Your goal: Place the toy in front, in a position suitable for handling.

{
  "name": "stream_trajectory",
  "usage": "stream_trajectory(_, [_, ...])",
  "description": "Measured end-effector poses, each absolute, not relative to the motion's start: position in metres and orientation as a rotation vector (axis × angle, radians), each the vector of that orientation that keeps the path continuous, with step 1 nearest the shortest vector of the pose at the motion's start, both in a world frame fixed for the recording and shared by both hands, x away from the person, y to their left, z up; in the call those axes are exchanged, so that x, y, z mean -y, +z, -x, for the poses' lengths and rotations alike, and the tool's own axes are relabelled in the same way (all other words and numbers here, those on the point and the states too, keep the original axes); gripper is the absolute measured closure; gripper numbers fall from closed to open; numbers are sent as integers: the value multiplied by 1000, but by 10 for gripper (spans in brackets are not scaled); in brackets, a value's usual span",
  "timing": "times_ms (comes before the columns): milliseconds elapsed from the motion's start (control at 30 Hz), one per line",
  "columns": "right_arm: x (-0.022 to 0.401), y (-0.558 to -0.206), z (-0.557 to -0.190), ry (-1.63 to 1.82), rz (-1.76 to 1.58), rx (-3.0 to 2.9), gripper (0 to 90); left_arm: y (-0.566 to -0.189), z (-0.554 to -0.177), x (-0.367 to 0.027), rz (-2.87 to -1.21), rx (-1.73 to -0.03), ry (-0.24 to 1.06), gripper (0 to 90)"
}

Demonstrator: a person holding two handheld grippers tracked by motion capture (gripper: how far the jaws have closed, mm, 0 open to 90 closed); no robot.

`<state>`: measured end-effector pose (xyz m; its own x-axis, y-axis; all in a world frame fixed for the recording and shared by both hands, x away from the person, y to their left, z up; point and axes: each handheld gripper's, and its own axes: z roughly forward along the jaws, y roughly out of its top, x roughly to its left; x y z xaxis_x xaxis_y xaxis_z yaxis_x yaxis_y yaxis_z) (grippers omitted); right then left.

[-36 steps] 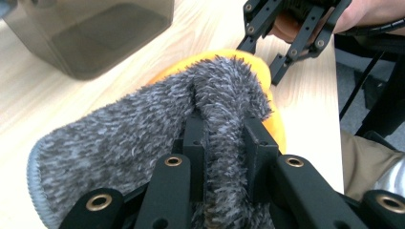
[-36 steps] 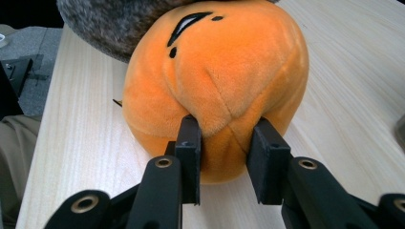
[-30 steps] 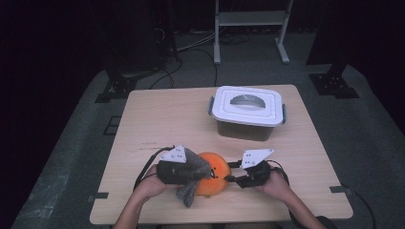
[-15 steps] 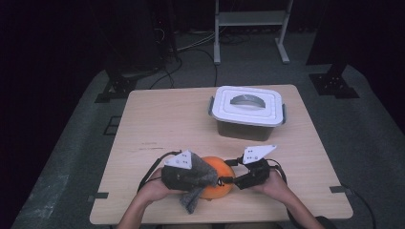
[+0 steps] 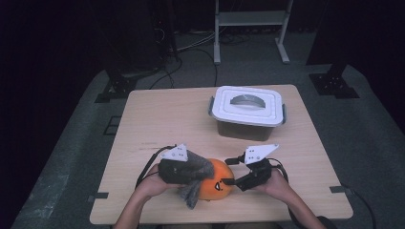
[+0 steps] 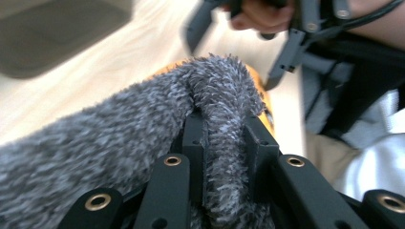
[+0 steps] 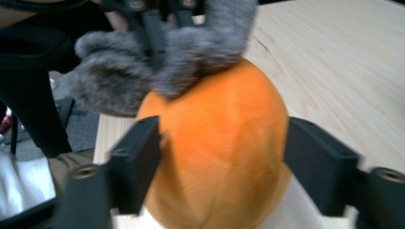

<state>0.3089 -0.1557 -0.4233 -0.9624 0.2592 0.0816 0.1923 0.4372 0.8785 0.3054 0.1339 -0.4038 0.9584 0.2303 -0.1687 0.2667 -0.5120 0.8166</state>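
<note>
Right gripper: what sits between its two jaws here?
In the right gripper view the orange pumpkin sits between the jaws of the right gripper, which have just been opening; the grey cloth lies over its top.

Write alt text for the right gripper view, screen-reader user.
The right gripper has its two black jaws on either side of an orange pumpkin toy on a light wooden table; the jaws have just been opening. At the top, the left gripper pinches a fuzzy grey cloth draped on the pumpkin's top.
</note>
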Motion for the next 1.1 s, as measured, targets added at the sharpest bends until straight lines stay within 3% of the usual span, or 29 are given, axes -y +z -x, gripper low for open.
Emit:
stream_trajectory(167, [143,-433,-308,1540,-405,-2681,221,-405,-296,-131,-2173,-291,-92,741])
stream_trajectory(300, [142,-431,-304,1469,-347,-2662,462,-398,-298,-135,-2150,-292,-74,744])
stream_trajectory(400, [145,-424,-305,1427,-290,-2635,533,-382,-303,-141,-2123,-310,-23,746])
stream_trajectory(600, [155,-411,-310,1390,-168,-2582,541,-361,-316,-152,-2073,-357,41,745])
stream_trajectory(867, [161,-426,-311,1411,-179,-2581,541,-400,-322,-141,-2082,-393,-77,743])
stream_trajectory(1100, [163,-428,-311,1422,-171,-2580,540,-400,-323,-168,-2097,-461,-51,743])
